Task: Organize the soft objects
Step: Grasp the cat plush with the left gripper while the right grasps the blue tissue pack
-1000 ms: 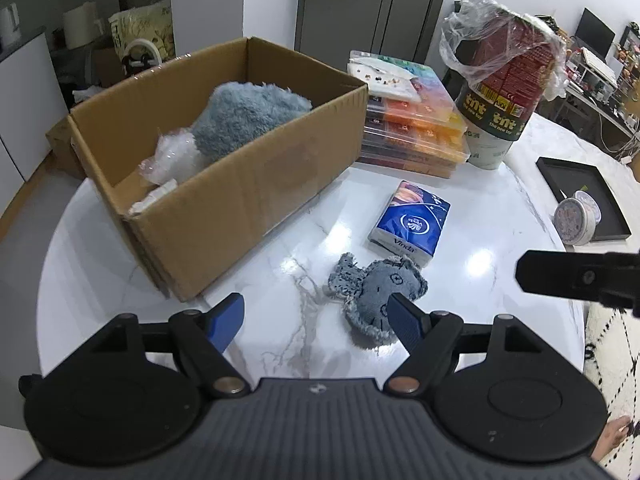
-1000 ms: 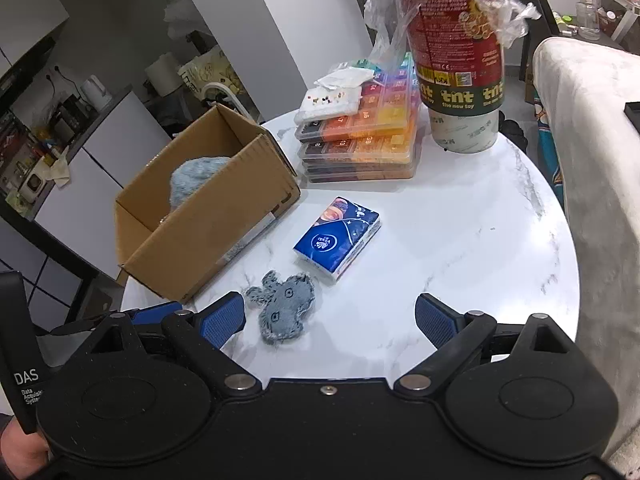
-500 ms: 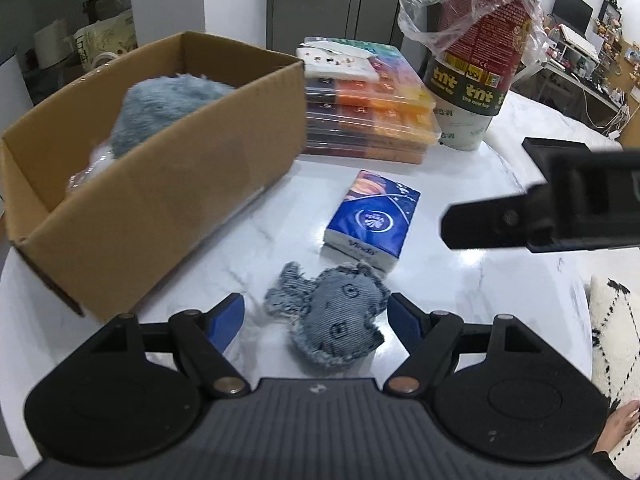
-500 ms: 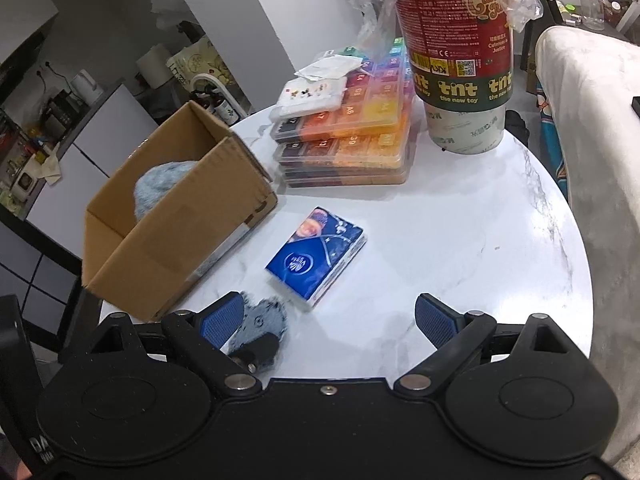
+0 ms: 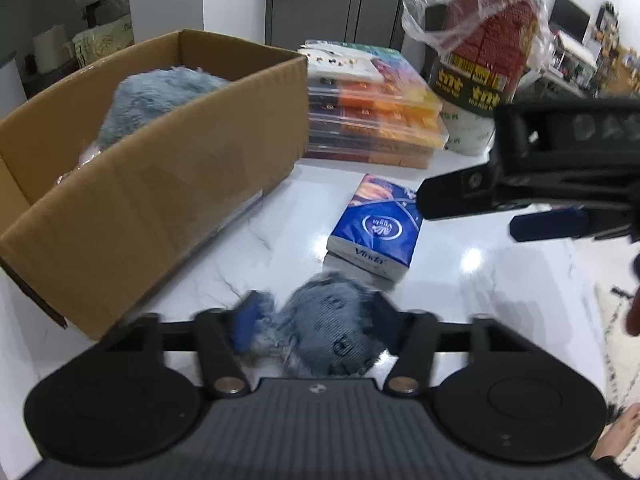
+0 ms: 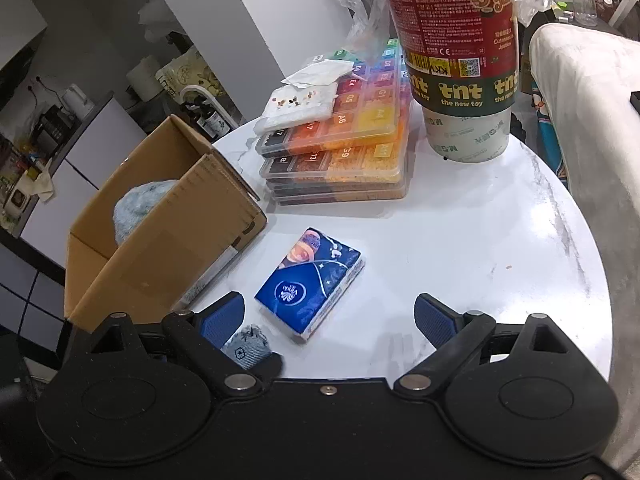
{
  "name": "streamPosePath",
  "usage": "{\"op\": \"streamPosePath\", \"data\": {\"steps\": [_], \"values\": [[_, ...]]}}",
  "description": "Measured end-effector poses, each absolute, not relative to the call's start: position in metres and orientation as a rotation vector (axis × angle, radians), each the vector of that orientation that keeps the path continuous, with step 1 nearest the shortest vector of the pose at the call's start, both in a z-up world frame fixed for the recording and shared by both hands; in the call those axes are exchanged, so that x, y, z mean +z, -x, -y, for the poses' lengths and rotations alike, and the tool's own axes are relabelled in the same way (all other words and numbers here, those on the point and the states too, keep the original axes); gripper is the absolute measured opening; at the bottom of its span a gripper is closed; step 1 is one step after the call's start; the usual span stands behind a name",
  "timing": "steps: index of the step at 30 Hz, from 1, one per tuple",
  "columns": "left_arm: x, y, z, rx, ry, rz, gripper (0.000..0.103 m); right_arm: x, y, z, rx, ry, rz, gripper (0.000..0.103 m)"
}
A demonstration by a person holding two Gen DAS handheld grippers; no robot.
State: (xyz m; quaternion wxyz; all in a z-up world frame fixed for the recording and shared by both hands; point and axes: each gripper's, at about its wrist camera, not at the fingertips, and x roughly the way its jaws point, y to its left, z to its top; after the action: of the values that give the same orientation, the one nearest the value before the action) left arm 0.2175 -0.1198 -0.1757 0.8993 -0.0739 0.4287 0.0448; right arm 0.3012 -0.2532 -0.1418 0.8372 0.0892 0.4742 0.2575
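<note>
Just beside the tissue pack (image 5: 374, 228), L gripper (image 5: 314, 326) has just been closing on soft, light denim toy (image 5: 328, 330), squeezing its middle; R gripper (image 6: 328, 314) wide open, empty.

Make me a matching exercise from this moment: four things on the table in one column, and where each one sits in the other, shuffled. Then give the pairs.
Things
1. denim stuffed toy
2. fluffy blue-grey plush
3. blue tissue pack
4. white packet with small dots

Places
A. on top of the stacked bead organizer cases
B. inside the cardboard box
C. between the left gripper's jaws
D. lying flat on the white marble table, in front of the open right gripper

Pairs: 1-C, 2-B, 3-D, 4-A
</note>
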Motion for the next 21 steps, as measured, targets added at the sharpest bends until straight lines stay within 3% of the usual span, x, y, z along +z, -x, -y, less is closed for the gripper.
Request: {"op": "streamPosePath", "data": {"steps": [3,5,21], "values": [[-0.169,-0.213,0.116,0.081,0.152,-0.88,0.033,-0.145,-0.305,0.247,0.546,-0.186,-1.004,0.092],[-0.164,-0.21,0.112,0.072,0.158,-0.878,0.031,-0.146,-0.307,0.242,0.546,-0.186,-1.007,0.092],[-0.153,-0.193,0.08,0.109,0.196,-0.903,0.03,-0.159,-0.31,0.198,0.504,-0.118,-1.0,0.092]]}}
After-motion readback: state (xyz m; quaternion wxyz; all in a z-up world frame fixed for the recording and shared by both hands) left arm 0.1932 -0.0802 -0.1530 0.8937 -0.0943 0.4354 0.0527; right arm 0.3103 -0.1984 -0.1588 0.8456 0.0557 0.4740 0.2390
